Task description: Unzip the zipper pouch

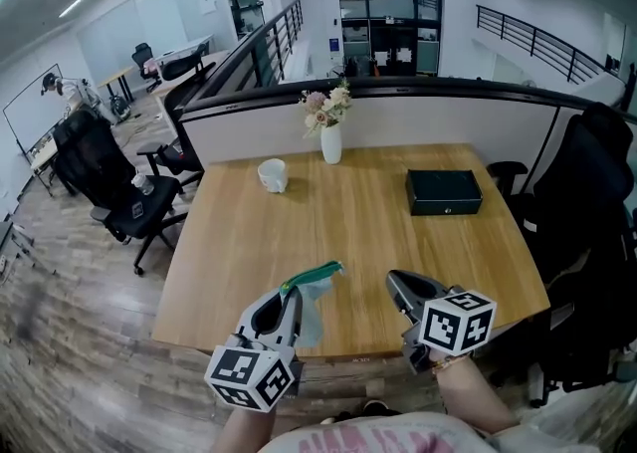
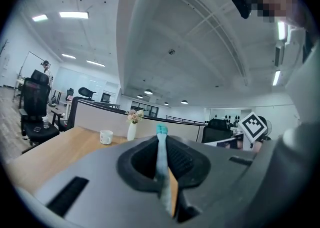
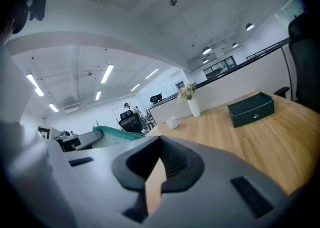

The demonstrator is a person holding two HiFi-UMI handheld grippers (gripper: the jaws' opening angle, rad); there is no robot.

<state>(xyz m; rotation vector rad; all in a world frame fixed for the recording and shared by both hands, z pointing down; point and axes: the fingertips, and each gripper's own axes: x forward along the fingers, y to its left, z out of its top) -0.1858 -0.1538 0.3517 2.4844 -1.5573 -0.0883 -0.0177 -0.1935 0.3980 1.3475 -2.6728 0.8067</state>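
The left gripper [image 1: 290, 291] hangs over the near edge of the wooden table [image 1: 368, 232], its fingers clamped on the zipper pouch [image 2: 161, 148]; the left gripper view shows the thin pouch edge pinched between the pads, with the teal zipper end sticking up past the tips. The pouch is thus held in the air, not lying on the table; in the head view its pale body droops just right of the left jaws, with the teal zipper strip along its top. Further right, the right gripper [image 1: 399, 284] stands apart from the pouch, its fingers pressed together with nothing between them; its own view shows only the teal strip off to its left.

Judging from this, the holding half of the job is done, since one end of the pouch is secured; the pulling half looks untouched, since the right jaws grip no slider or tab. Whether the zipper is already partly open I cannot tell; the slider itself is not made out in any view. Beyond, a mug [image 1: 272, 175], a vase [image 1: 330, 141] and a dark box [image 1: 444, 191] sit well away, uninvolved.
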